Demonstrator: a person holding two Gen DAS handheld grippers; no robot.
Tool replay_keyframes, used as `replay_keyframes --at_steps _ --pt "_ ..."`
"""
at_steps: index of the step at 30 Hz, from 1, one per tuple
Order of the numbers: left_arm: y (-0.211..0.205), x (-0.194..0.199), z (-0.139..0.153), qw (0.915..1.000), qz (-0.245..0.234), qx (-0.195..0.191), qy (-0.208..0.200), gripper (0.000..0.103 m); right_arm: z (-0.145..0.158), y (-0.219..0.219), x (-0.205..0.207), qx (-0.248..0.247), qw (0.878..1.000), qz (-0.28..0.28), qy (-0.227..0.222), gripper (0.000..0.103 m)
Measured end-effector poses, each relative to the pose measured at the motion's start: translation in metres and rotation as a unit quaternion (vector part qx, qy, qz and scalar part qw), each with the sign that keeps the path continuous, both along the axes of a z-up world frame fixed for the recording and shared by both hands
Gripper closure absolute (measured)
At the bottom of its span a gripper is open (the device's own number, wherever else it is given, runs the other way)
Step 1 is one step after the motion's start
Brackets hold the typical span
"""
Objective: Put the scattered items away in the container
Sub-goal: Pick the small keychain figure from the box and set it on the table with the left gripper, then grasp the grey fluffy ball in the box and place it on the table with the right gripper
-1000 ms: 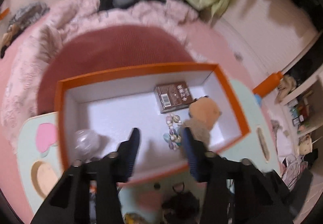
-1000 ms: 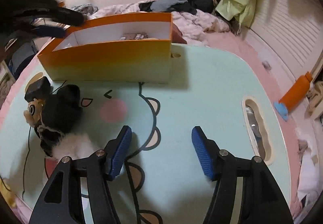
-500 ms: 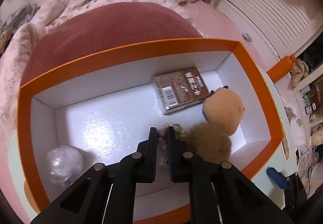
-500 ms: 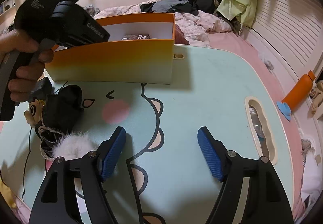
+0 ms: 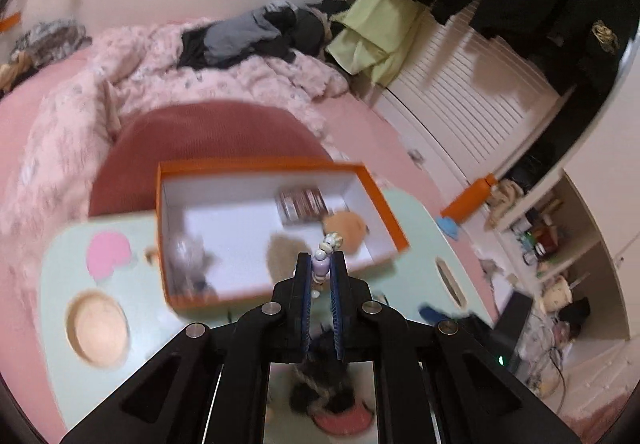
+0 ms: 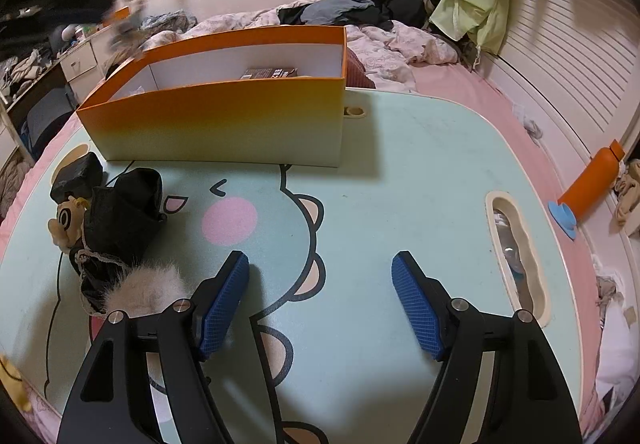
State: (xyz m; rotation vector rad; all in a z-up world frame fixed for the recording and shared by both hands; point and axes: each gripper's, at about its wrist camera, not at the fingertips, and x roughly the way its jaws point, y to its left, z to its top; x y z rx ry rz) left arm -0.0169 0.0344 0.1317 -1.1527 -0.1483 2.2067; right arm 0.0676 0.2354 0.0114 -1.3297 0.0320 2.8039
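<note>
My left gripper (image 5: 321, 258) is shut on a string of pale beads (image 5: 323, 264), which hangs between the pads above the near edge of the orange box (image 5: 372, 184). Inside the box lie a brown packet (image 5: 302, 204), an orange-brown plush (image 5: 346, 230) and a clear wrapped ball (image 5: 188, 256). My right gripper (image 6: 320, 260) stands open over the pale green table (image 6: 400, 172), nothing between its fingers. Left of it lie a black pouch with a cartoon figure (image 6: 120, 212) and a white fur puff (image 6: 148, 284). The orange box (image 6: 224, 124) stands behind them.
A slot handle (image 6: 516, 256) cuts the table at the right and a round cup hole (image 5: 98, 328) at the left. An orange bottle (image 6: 592, 184) lies on the pink floor. A red cushion (image 5: 208, 140) and rumpled bedding sit behind the box.
The left gripper shut on the bead string inside the box, then rose and drew back with it. The right gripper opened a little wider and stayed in place.
</note>
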Motion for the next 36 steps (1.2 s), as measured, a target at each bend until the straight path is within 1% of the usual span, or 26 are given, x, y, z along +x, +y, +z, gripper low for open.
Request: replay_keyframes --at_steps 3,6,8,9,10,12,13,14,16,18,20,21,22,23,24,26,27,28,29,30,33,34,35,36 --pt "-0.002 0.011 -0.029 0.9997 0.003 -0.016 -0.020 0.094 0.000 0.000 0.000 0.000 1.000 0.000 0.000 0.029" --pt "-0.005 0.011 -0.060 0.9981 0.024 -0.033 -0.047 0.094 0.000 0.000 0.000 0.000 1.000 0.000 0.000 0.029" --pt "-0.009 0.013 -0.073 0.9974 0.034 -0.028 -0.056 0.094 0.001 0.001 0.000 0.000 1.000 0.000 0.000 0.029" --pt "-0.011 0.015 -0.077 0.9972 0.041 -0.023 -0.058 0.088 0.001 0.001 0.000 0.000 1.000 0.000 0.000 0.029" --pt "-0.014 0.016 -0.079 0.9970 0.046 -0.013 -0.062 0.069 0.001 0.000 0.000 0.000 1.000 0.000 0.000 0.029" --pt "-0.022 0.023 -0.079 0.9967 0.052 0.019 -0.059 0.047 0.001 0.001 0.000 0.000 1.000 0.001 0.000 0.029" --pt "-0.027 0.028 -0.076 0.9968 0.056 0.035 -0.045 0.045 0.001 0.000 0.000 0.000 1.000 0.001 0.000 0.029" --pt "-0.032 0.034 -0.073 0.9969 0.059 0.043 -0.029 0.044 0.002 0.000 0.001 -0.004 1.000 0.004 0.001 0.029" --pt "-0.038 0.045 -0.069 0.9969 0.068 0.040 0.001 0.033 0.006 0.001 0.004 -0.017 1.000 0.012 0.012 0.029" --pt "-0.045 0.054 -0.067 0.9956 0.086 0.025 0.028 0.025 0.023 -0.001 0.006 -0.034 0.998 0.026 0.043 0.029" --pt "-0.050 0.058 -0.067 0.9945 0.097 0.013 0.040 0.021 0.045 -0.008 -0.001 -0.048 0.995 0.055 0.071 0.029" --pt "-0.051 0.058 -0.069 0.9945 0.098 0.007 0.037 0.020 0.057 -0.014 -0.013 -0.051 0.993 0.080 0.076 0.029" --pt "-0.052 0.057 -0.071 0.9946 0.099 0.002 0.033 0.020 0.067 -0.019 -0.028 -0.055 0.991 0.101 0.071 0.029" --pt "-0.053 0.056 -0.071 0.9944 0.101 0.001 0.031 0.020 0.075 -0.021 -0.044 -0.062 0.990 0.113 0.059 0.029" --pt "-0.055 0.056 -0.072 0.9941 0.104 0.002 0.030 0.020 0.081 -0.022 -0.066 -0.083 0.989 0.119 0.035 0.029" --pt "-0.060 0.055 -0.071 0.9936 0.108 0.010 0.030 0.020 0.085 -0.020 -0.109 -0.146 0.982 0.121 -0.027 0.029" --pt "-0.062 0.055 -0.072 0.9934 0.110 0.014 0.030 0.020 0.082 -0.021 -0.127 -0.169 0.976 0.119 -0.062 0.031" --pt "-0.064 0.054 -0.072 0.9933 0.111 0.017 0.028 0.020 0.076 -0.024 -0.144 -0.177 0.972 0.117 -0.102 0.039" --pt "-0.065 0.054 -0.073 0.9932 0.112 0.018 0.027 0.020 0.069 -0.031 -0.160 -0.171 0.967 0.122 -0.142 0.046" --pt "-0.067 0.054 -0.074 0.9930 0.114 0.021 0.025 0.020 0.060 -0.039 -0.173 -0.157 0.964 0.129 -0.170 0.047" --pt "-0.069 0.053 -0.076 0.9926 0.116 0.030 0.021 0.020 0.034 -0.055 -0.192 -0.102 0.962 0.131 -0.218 0.048" --pt "-0.070 0.052 -0.076 0.9926 0.116 0.032 0.019 0.020 0.024 -0.058 -0.195 -0.096 0.958 0.133 -0.234 0.048" --pt "-0.070 0.052 -0.077 0.9926 0.116 0.034 0.017 0.020 0.017 -0.060 -0.196 -0.094 0.956 0.139 -0.241 0.048" --pt "-0.071 0.052 -0.077 0.9925 0.116 0.038 0.014 0.020 0.014 -0.063 -0.195 -0.084 0.957 0.145 -0.236 0.053"
